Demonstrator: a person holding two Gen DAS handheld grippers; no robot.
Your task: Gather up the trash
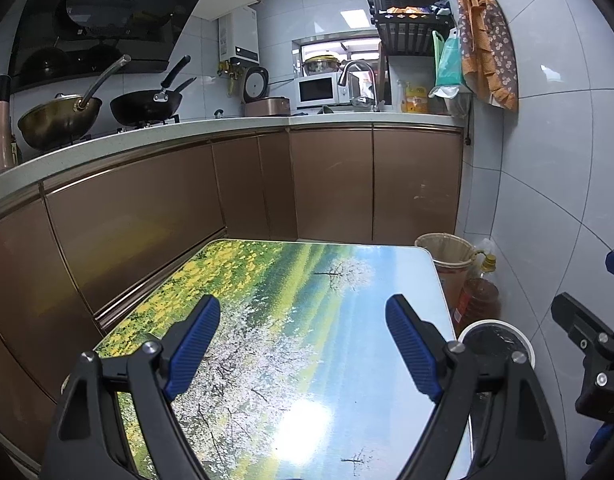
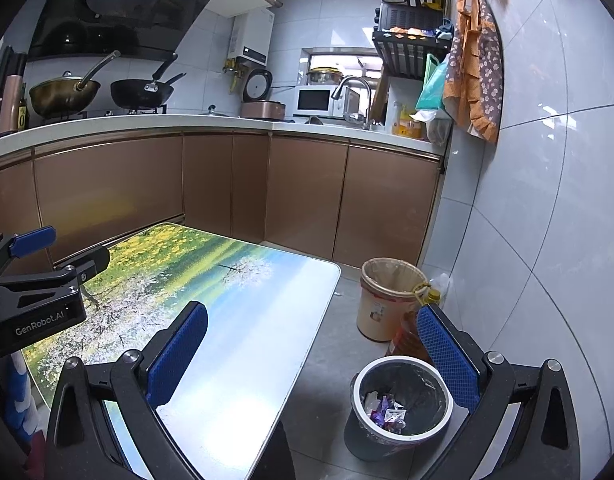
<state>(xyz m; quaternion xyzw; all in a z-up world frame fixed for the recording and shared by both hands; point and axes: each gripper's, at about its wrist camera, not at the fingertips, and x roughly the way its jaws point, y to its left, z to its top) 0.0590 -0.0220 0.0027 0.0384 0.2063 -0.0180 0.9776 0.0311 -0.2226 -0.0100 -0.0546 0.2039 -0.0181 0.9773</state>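
We hold both grippers above the small table [image 1: 347, 280], whose top is printed with a flowering meadow and shows no litter in either view, which we take to mean the collecting is close to finished. Our left gripper [image 1: 303, 344] hangs over the middle of the tabletop with its 2 blue-padded jaws spread wide and nothing between them; we read that as a resting pose, ready to take whatever might turn up. Our right gripper [image 2: 313, 354] sits toward the table's right edge, half over the floor, its jaws likewise wide apart and empty. That position makes sense to us, since it looks straight down on the white-rimmed bin [image 2: 403, 400] lined with a dark bag, which stands on the floor just beside the table so that dropped items need only a short carry. The trash [image 2: 385, 410] itself, a small heap of crumpled wrappers, lies at the bottom of that bin. Behind it stand a taller tan bin [image 2: 387, 300] with a pale liner and an oil bottle [image 2: 411, 332], tucked near the tiled wall, probably out of the walking path.
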